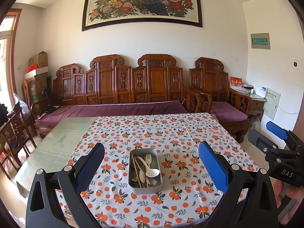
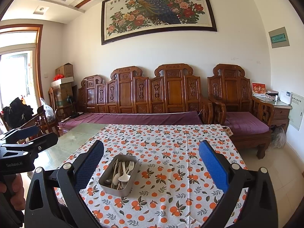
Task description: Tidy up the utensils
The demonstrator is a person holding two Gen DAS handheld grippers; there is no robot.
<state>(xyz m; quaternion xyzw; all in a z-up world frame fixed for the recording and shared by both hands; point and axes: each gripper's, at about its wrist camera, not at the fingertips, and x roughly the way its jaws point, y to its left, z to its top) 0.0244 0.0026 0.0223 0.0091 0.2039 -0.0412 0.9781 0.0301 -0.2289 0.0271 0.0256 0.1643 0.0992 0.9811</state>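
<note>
A rectangular metal tin (image 1: 145, 187) (image 2: 106, 183) rests on the orange-patterned tablecloth (image 1: 171, 133) (image 2: 171, 142). Inside lie a white spoon (image 1: 152, 172) (image 2: 124, 176), a white fork (image 1: 148, 158) (image 2: 131, 165), metal spoons and chopsticks (image 1: 136, 169). My left gripper (image 1: 152, 163) hovers open above and in front of the tin, nothing between its fingers. My right gripper (image 2: 152, 163) is open too, with the tin lying toward its left finger. Each gripper shows at the edge of the other's view: the right one (image 1: 275, 138), the left one (image 2: 24, 134).
Bare glass tabletop (image 1: 62, 138) (image 2: 76, 138) lies left of the cloth. A carved wooden sofa (image 1: 121, 87) and armchair (image 1: 218, 87) with purple cushions stand behind the table. Wooden chairs (image 1: 13, 133) and stacked boxes (image 1: 38, 72) are at the left.
</note>
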